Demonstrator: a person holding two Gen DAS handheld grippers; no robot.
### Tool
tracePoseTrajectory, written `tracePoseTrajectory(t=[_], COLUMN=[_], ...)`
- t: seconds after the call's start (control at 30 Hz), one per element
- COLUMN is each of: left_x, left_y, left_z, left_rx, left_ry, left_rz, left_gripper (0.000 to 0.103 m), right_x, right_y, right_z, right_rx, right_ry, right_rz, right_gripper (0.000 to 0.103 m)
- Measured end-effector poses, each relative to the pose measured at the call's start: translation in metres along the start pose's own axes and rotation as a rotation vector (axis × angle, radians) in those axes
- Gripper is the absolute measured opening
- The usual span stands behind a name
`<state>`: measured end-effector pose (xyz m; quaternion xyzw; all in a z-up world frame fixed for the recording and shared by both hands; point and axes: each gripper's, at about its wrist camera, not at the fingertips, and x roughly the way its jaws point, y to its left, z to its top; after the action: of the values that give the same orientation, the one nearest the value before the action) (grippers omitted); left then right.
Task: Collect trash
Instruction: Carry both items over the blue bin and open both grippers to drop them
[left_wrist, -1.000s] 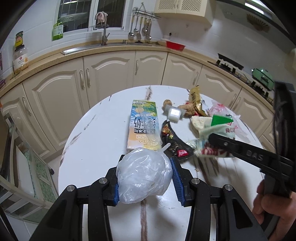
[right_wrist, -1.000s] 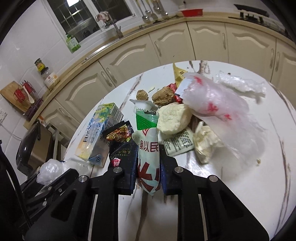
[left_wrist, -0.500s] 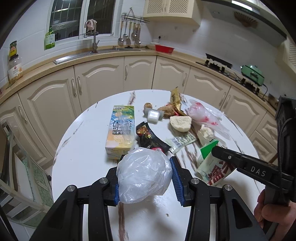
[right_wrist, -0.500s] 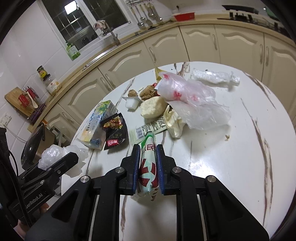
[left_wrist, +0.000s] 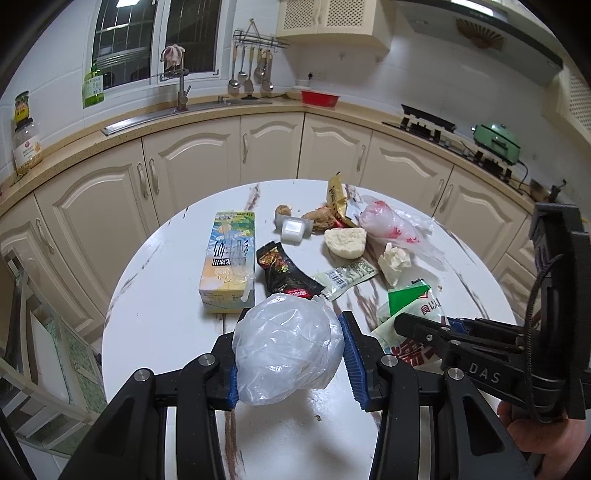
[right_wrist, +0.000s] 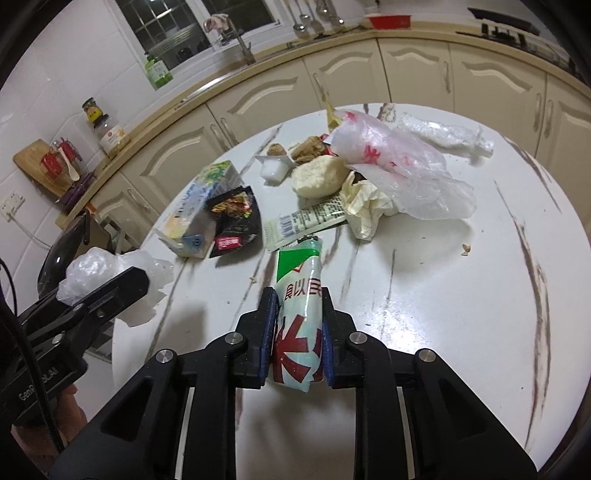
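Trash: left gripper (left_wrist: 288, 354) clenched on crumpled plastic bag (left_wrist: 286, 347); right gripper (right_wrist: 297, 336) clamped green-white wrapper (right_wrist: 299, 314); carton (left_wrist: 229, 266), bun (left_wrist: 345, 242), remaining wrappers lay uncollected on table (left_wrist: 155, 332).

A round white marble-veined table (left_wrist: 155, 317) sits mid-kitchen. Behind it, cream cabinets (left_wrist: 192, 173) curve under a tan countertop (left_wrist: 74, 138). Above the counter, a dark window (left_wrist: 155, 40) over the faucet (left_wrist: 181, 92), utensils hanging on a rack (left_wrist: 255, 62) to the window's right, white tiled walls (right_wrist: 48, 92).

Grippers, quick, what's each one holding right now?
Left gripper: shut on crumpled clear plastic bag.
Right gripper: shut on green-and-white printed wrapper.
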<state>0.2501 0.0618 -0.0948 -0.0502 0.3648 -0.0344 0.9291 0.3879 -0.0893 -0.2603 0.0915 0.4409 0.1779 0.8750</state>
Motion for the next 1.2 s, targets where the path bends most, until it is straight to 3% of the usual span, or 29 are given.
tracePoseTrajectory(t=[0.27, 0.57, 0.77, 0.87, 1.0, 1.2], left_x=[-0.015, -0.025, -0.02, -0.012, 0.011, 0.064], left_y=[-0.024, -0.082, -0.148, -0.185, -0.242, -0.326], left_z=[0.008, 0.031, 0.045, 0.05, 0.045, 0.018], left_rx=[0.044, 0.136, 0.225, 0.275, 0.353, 0.469], left_ry=[-0.046, -0.111, -0.145, -0.156, -0.117, 0.043], left_rz=[-0.023, -0.086, -0.186, -0.253, -0.353, -0.483], left_gripper=[0.041, 0.041, 0.041, 0.041, 0.041, 0.041], right_x=[-0.04, -0.126, -0.197, -0.233, -0.26, -0.268], right_y=[-0.007, -0.03, -0.066, -0.096, -0.147, -0.231], right_z=[0.004, 0.011, 0.001, -0.013, -0.042, -0.099], right_rx=[0.034, 0.064, 0.114, 0.161, 0.267, 0.468], right_ry=[-0.093, -0.28, -0.413, -0.462, -0.466, -0.403], right_rz=[0.006, -0.037, -0.124, -0.214, -0.336, -0.452], right_gripper=[0.019, 0.019, 0.019, 0.019, 0.019, 0.019])
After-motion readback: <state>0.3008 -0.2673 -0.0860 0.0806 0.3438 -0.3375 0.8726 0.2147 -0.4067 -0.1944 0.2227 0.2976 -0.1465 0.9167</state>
